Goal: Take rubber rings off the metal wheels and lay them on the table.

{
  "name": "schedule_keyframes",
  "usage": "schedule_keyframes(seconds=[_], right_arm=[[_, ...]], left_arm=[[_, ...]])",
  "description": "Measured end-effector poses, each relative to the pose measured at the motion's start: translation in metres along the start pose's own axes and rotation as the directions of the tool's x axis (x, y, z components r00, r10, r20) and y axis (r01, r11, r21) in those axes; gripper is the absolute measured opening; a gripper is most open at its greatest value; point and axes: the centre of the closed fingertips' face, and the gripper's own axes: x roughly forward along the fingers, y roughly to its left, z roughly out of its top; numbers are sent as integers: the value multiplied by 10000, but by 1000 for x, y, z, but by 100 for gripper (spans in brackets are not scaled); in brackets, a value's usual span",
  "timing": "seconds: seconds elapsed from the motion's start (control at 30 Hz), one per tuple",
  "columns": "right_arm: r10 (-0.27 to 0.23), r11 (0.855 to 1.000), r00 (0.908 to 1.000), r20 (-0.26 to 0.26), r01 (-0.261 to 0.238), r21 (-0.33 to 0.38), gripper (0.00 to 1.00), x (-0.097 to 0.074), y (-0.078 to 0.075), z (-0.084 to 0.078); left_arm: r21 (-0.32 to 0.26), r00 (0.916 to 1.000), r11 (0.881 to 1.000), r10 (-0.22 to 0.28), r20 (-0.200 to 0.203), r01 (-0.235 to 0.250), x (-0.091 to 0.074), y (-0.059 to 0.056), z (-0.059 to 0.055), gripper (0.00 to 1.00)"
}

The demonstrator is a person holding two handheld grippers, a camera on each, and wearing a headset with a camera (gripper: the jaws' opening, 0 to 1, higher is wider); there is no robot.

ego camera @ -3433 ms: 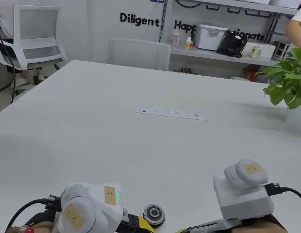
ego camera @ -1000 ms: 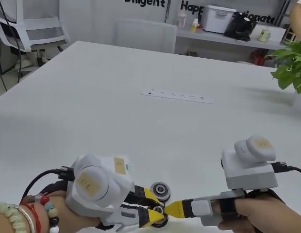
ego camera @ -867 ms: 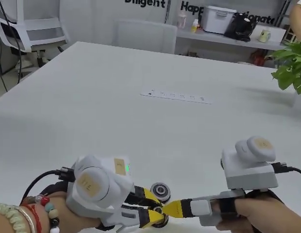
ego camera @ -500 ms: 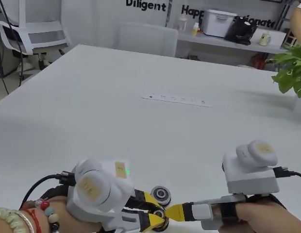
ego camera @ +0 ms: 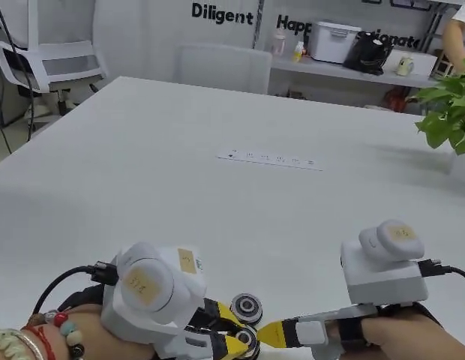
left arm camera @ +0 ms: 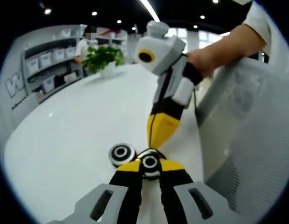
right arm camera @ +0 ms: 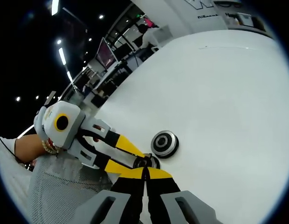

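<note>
rubber ring [left arm camera: 142, 159] rides the wheel [left arm camera: 150, 164] my left gripper [left arm camera: 150, 167] clamps just beside the loose wheel [left arm camera: 122, 154]; right gripper [right arm camera: 144, 164] is pinched shut at its rim, so i'd peel outward slowly, keeping left steady.

Surface [ego camera: 217, 217]: plain off-white, no pattern
Left gripper [ego camera: 244, 341]: white shell with a pale yellow label; fingers [left arm camera: 128, 167] yellow at the tips, black behind
Right gripper [ego camera: 261, 334]: white-grey shell, black strap; fingers [right arm camera: 158, 173] yellow, then black
Loose wheel [ego camera: 247, 307]: silver and black in concentric bands
Held wheel [left arm camera: 150, 163]: silver centre, black rim
Power strip [ego camera: 268, 159]: white
Plant [ego camera: 446, 120]: green
Bracelet [ego camera: 64, 322]: red and dark beads
</note>
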Motion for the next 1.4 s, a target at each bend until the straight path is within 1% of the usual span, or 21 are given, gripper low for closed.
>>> schedule_keyframes(seconds=[0.13,0.3,0.33,0.37,0.4,0.43,0.47,0.5,0.53,0.63,0.8,0.83,0.87,0.93,1.03,1.1,1.17,1.27,1.3,1.33,1.4], right_arm=[[131,9999,9999,62,-131,87,0,-1,2,1],[620,9980,9979,195,-623,135,0,0,12,3],[850,9962,9960,291,-855,164,0,0,16,5],[1357,9899,9891,564,-1378,345,0,-1,25,10],[1427,9883,9872,709,-1460,443,0,-3,27,14],[867,9958,9954,418,-879,259,0,-4,19,9],[656,9978,9967,473,-653,-59,0,-3,15,10],[838,9963,9956,416,-845,174,0,-2,18,7],[802,9961,9961,355,-814,327,0,-2,17,6],[409,9987,9989,233,-416,299,0,-2,8,3],[396,9986,9990,198,-403,353,0,-2,9,3],[399,9986,9990,216,-406,337,0,-2,8,3],[419,9985,9988,243,-427,337,0,-2,9,4],[434,9985,9987,265,-442,324,0,-2,10,5],[376,9989,9988,320,-385,268,0,-3,10,7],[379,9989,9985,384,-390,271,0,-3,12,8],[361,9992,9986,388,-368,171,0,-2,13,9],[388,9992,9987,338,-388,-2,0,-2,16,9],[433,9991,9984,351,-431,-48,0,-2,18,10],[469,9989,9982,363,-466,-86,0,-2,19,10],[520,9986,9980,365,-516,-119,0,-1,20,12]], left_arm=[[-2,10000,10000,-34,63,34,0,0,0,14],[184,9999,9998,-61,151,59,0,0,0,14],[243,9999,9997,-64,149,60,0,0,0,14],[257,9999,9997,-62,148,59,0,0,0,13],[251,9999,9997,-41,149,37,0,0,0,13],[267,9999,9996,-20,159,16,0,0,0,13],[258,9999,9997,-24,160,20,0,0,0,13],[234,9999,9997,-21,163,17,0,0,0,13],[223,9999,9998,-18,163,14,0,0,0,13],[151,9999,9999,2,106,-4,0,0,1,14],[-116,9997,9998,-135,-200,133,0,1,3,14],[-36,9994,9999,-152,-297,151,-1,1,4,15],[266,9996,9995,-147,-257,154,-4,1,7,15],[522,9997,9985,-182,-130,189,-8,1,12,17],[477,9998,9987,-144,-144,151,-17,4,18,22],[616,9998,9979,-213,-9,213,-26,3,24,28],[736,9997,9969,-261,-35,262,-34,3,26,30],[750,9994,9966,-322,-133,331,-47,2,27,32],[621,9987,9970,-458,-240,473,-50,1,25,34],[136,9952,9969,-761,-619,771,-56,-5,18,36],[290,9974,9983,-492,-524,508,-63,-1,17,38]])
